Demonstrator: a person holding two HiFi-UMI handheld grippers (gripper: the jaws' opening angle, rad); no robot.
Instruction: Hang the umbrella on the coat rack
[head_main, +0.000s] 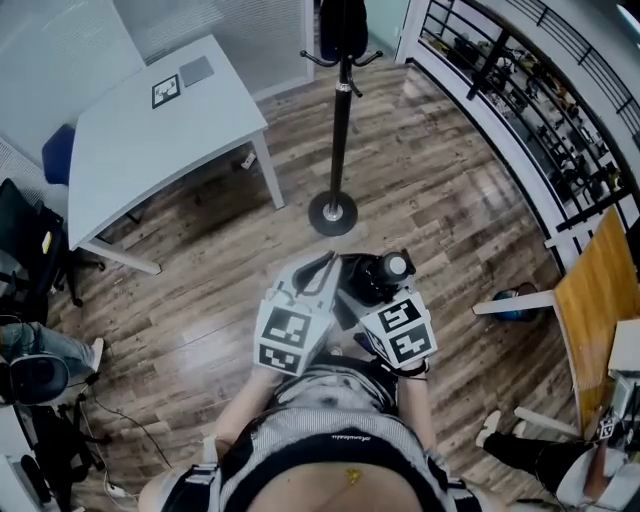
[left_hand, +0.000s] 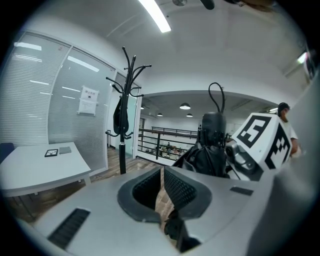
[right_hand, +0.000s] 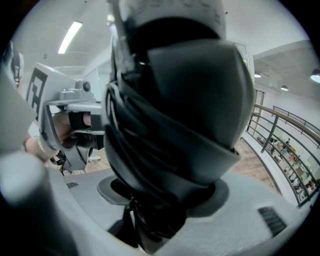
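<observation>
In the head view the black coat rack (head_main: 341, 120) stands on the wooden floor straight ahead, its round base (head_main: 332, 213) a short way off and a dark bag (head_main: 343, 27) hanging on its top hooks. My right gripper (head_main: 383, 298) is shut on the folded black umbrella (head_main: 372, 276), held upright at waist height. The umbrella (right_hand: 175, 115) fills the right gripper view. In the left gripper view it (left_hand: 212, 147) shows just right of the jaws with its cord loop on top. My left gripper (head_main: 324, 267) hangs beside it, shut with nothing between its pads (left_hand: 182, 187). The rack (left_hand: 128, 100) is ahead on the left.
A white table (head_main: 170, 110) stands at the left near the rack. A railing (head_main: 520, 95) runs along the right. A wooden board (head_main: 596, 300) and a person's legs (head_main: 530, 445) are at the lower right, a black chair (head_main: 25, 250) at the far left.
</observation>
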